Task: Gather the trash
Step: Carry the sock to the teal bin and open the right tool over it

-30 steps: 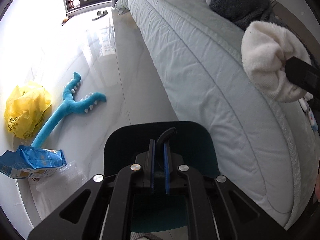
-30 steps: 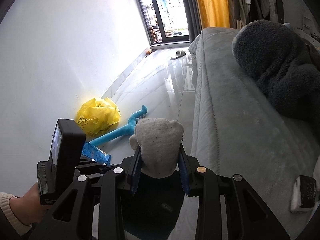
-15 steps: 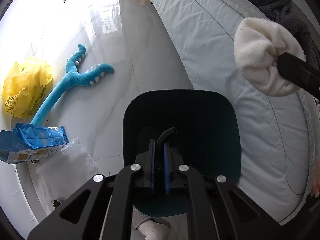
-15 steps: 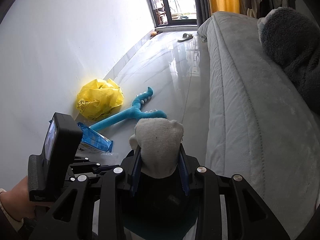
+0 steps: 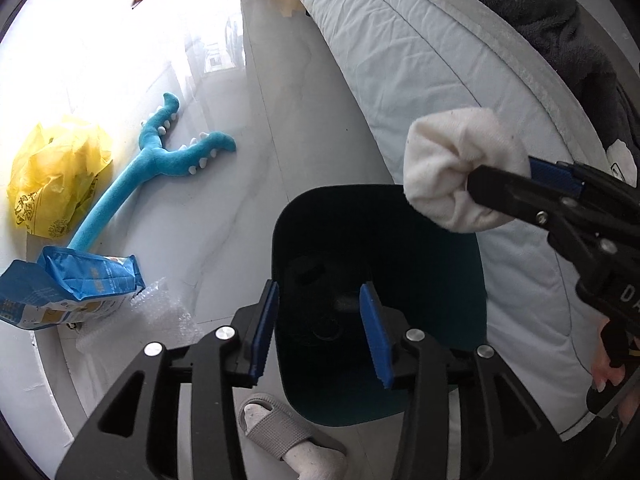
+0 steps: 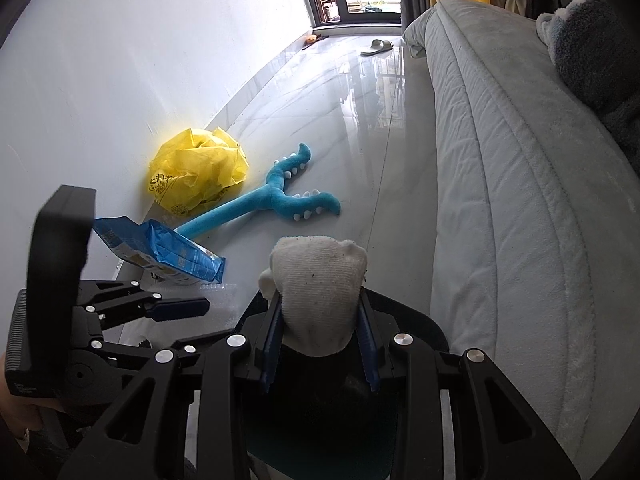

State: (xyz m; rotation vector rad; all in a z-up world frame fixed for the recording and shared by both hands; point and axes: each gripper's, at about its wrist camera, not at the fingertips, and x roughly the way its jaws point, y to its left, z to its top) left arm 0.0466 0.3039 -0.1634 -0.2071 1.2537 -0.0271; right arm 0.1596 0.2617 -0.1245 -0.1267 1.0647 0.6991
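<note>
A dark teal trash bin (image 5: 432, 264) stands on the floor beside the bed. My left gripper (image 5: 320, 332) is open and empty just above the bin's opening. My right gripper (image 6: 320, 342) is shut on a balled white sock (image 6: 320, 292) and holds it over the bin's rim (image 6: 424, 328); the sock also shows in the left wrist view (image 5: 452, 176) at the right. On the floor lie a blue snack bag (image 5: 72, 288), clear bubble wrap (image 5: 160, 320) and a crumpled yellow plastic bag (image 5: 56, 176).
A blue plush toy (image 5: 160, 164) lies on the glossy floor by the wall. The grey bed (image 6: 520, 200) runs along the right with a dark plush (image 6: 592, 48) on it. A foot in a grey slipper (image 5: 280, 428) stands by the bin. A slipper (image 6: 376, 46) lies far off.
My left gripper was shut on the bin's black handle and has opened and let it go. The bin now rests on the floor. The right gripper with the sock came closer over the bin.
</note>
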